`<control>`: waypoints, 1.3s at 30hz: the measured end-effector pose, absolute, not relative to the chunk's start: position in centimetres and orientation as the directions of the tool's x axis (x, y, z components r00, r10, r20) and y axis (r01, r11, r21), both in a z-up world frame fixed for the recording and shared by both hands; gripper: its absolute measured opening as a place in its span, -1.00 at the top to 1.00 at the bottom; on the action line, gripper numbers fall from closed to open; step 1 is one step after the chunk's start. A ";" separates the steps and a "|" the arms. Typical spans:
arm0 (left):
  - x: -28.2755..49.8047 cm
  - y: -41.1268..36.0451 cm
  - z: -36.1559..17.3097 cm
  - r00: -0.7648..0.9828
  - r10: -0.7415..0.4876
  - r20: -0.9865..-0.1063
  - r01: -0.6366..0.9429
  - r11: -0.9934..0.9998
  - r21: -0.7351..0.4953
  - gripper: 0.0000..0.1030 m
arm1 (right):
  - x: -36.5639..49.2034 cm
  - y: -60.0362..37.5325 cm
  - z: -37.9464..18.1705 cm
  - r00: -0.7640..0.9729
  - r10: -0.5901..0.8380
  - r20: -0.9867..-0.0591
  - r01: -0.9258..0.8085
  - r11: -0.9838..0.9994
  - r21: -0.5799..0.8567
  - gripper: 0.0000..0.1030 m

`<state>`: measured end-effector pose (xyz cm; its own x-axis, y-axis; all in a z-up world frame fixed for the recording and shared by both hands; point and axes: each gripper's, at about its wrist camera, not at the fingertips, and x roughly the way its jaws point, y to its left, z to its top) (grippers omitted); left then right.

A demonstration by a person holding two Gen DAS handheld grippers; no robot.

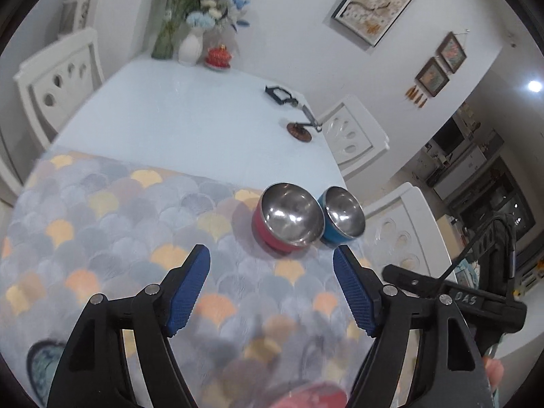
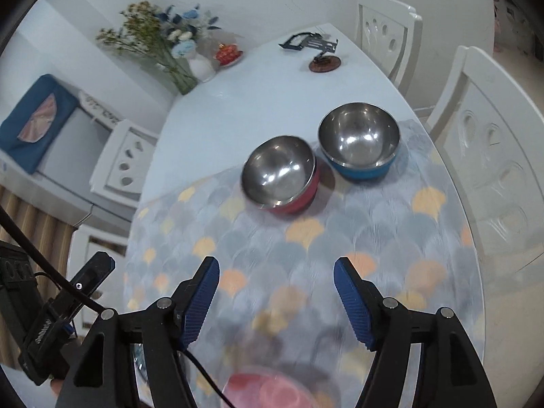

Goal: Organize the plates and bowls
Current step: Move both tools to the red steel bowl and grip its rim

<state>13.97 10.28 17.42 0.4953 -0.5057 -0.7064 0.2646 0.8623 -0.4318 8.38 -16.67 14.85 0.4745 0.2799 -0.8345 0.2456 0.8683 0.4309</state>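
The left gripper (image 1: pixel 272 265) has its fingers spread, empty. Beyond its right fingertip stand the red bowl (image 1: pixel 287 219) and, touching it, the blue bowl (image 1: pixel 341 216). The right gripper (image 2: pixel 276 277) is likewise spread, both bowls ahead between its fingers.

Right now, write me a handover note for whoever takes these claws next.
Left claw: open, nothing between the pads.
Right claw: open, also empty.
Red bowl and blue bowl: side by side and upright on the scale-patterned mat, red tilted a little, not nested.
A pink dish sits at the near edge below both claws, blurred; a patterned plate shows at the mat's left edge.
Done: cannot tell.
Left: probably stack the bowls and gather the plates.
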 end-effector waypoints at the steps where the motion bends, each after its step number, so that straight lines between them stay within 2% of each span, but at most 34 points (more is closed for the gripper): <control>1: 15.0 9.6 16.7 0.480 -0.509 -0.714 0.264 0.860 -0.436 -0.39 | 9.7 -16.9 14.0 0.463 0.275 -0.842 0.248 0.872 0.422 -0.31; 7: 20.7 4.8 11.6 0.384 -0.496 -0.779 0.288 0.866 -0.409 0.05 | 15.0 -18.1 9.4 0.400 0.259 -0.879 0.263 0.887 0.381 -0.24; 13: 23.8 2.1 7.9 0.336 -0.469 -0.817 0.289 0.877 -0.384 0.10 | 18.4 -19.1 5.4 0.342 0.280 -0.897 0.273 0.884 0.380 -0.16; 16: 24.7 1.5 6.4 0.311 -0.462 -0.831 0.290 0.878 -0.380 0.26 | 19.5 -19.0 3.8 0.320 0.294 -0.901 0.263 0.886 0.382 -0.09; 19: 25.4 1.0 5.0 0.290 -0.457 -0.841 0.295 0.878 -0.376 0.52 | 20.5 -18.9 2.4 0.304 0.299 -0.904 0.253 0.890 0.379 0.02; 20: 25.6 0.9 4.6 0.281 -0.459 -0.843 0.296 0.877 -0.379 0.67 | 20.8 -18.8 2.1 0.303 0.301 -0.904 0.250 0.890 0.380 0.07; 26: 25.7 1.0 3.9 0.283 -0.466 -0.838 0.299 0.873 -0.385 0.69 | 22.0 -18.2 0.9 0.294 0.289 -0.911 0.225 0.905 0.360 0.29; 32: 25.3 1.2 4.7 0.293 -0.466 -0.835 0.302 0.874 -0.382 0.70 | 22.0 -17.9 1.1 0.287 0.263 -0.921 0.195 0.925 0.325 0.31; 39: 23.4 2.4 8.4 0.341 -0.473 -0.812 0.292 0.875 -0.387 0.70 | 20.6 -17.2 4.4 0.313 0.277 -0.909 0.146 0.931 0.334 0.31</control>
<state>23.41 2.43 8.39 0.3411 -0.4729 -0.8124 0.2916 0.8749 -0.3868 20.61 -17.22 4.45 0.3128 0.2767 -0.9086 0.1461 0.9312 0.3339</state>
